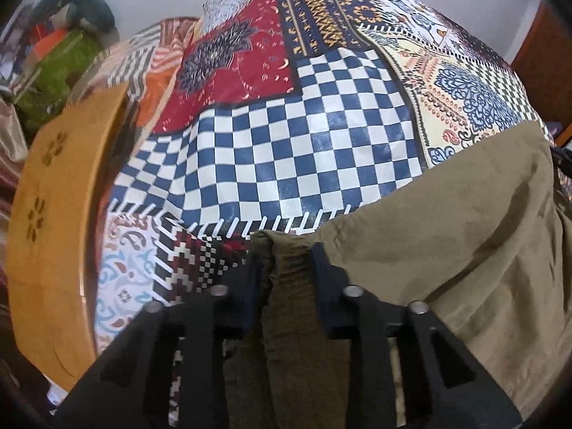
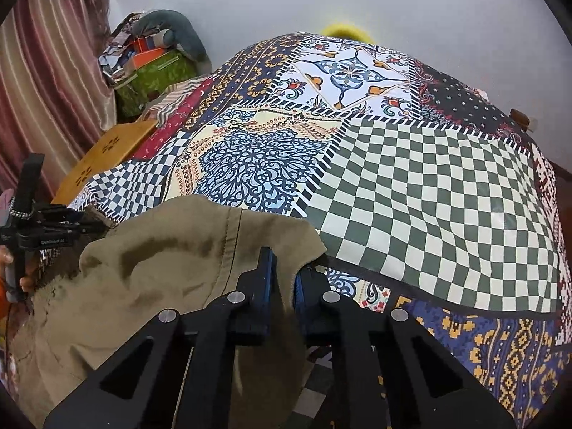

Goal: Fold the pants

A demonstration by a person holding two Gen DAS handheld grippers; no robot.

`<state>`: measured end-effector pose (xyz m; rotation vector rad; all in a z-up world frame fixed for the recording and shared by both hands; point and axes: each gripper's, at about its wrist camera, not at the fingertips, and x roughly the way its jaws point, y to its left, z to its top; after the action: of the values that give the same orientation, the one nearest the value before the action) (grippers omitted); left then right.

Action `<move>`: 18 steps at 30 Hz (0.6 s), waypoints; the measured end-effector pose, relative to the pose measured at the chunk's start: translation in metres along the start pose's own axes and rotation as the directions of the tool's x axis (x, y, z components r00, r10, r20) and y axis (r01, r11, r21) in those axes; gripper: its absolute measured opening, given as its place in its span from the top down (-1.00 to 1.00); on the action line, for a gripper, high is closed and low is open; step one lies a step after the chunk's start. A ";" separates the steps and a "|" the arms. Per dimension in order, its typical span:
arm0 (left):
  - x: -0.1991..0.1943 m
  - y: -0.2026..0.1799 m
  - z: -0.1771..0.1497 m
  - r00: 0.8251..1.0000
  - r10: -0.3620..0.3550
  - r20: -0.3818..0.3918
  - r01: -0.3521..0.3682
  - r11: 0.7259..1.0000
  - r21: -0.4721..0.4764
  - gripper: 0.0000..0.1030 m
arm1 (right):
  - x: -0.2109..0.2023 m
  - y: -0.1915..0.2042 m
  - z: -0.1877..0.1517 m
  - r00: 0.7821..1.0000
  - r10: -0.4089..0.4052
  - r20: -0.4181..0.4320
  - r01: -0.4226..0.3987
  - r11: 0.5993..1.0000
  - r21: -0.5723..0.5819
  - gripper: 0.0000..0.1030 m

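Patchwork bedspread (image 2: 429,193) covers the bed; olive pants (image 2: 171,257) lie bunched at its near edge, left gripper (image 1: 286,261) and right gripper (image 2: 284,275) each clamped on a fold.

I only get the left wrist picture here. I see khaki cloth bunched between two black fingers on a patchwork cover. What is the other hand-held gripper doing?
Observer: The right hand-held gripper is shut on another edge of the same pants, with a fold pinched between its jaws.

Operator: Can you see my left one from over there?

Observer: Yes, the left hand-held gripper shows at the far left of the right wrist view, at the opposite end of the pants, with fingertips of the person's hand below it.

Operator: What lies beyond the cloth on that side?

Observer: A green-and-white checked patch of the patchwork cover, which is bare there.
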<state>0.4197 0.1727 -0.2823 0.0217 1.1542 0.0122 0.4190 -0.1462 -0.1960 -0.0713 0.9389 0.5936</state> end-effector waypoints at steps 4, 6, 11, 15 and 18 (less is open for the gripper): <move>-0.014 -0.011 -0.006 0.999 0.011 0.043 -0.011 1.000 -0.001 0.72 | -0.004 0.005 0.001 1.000 -0.008 -0.014 0.008 1.000 -0.020 0.84; -0.020 -0.016 -0.009 0.998 0.011 0.060 -0.011 1.000 -0.002 0.75 | -0.011 0.005 0.001 1.000 0.000 0.000 0.000 1.000 -0.003 0.85; -0.037 -0.024 -0.012 0.995 0.031 0.094 -0.033 0.999 0.020 0.77 | -0.033 0.009 0.005 0.999 -0.002 0.038 0.002 1.000 0.015 0.86; -0.066 -0.015 -0.013 0.990 -0.002 0.139 0.005 1.000 -0.021 0.77 | -0.060 0.020 0.008 0.997 0.008 0.075 -0.008 1.000 0.003 0.87; -0.087 -0.012 -0.016 0.987 0.001 0.163 0.005 0.999 -0.040 0.78 | -0.078 0.031 0.008 0.995 0.008 0.101 -0.007 1.000 -0.015 0.87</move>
<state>0.3693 0.1594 -0.2092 -0.0145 0.9903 0.0315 0.3741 -0.1525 -0.1245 -0.0500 0.8366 0.6056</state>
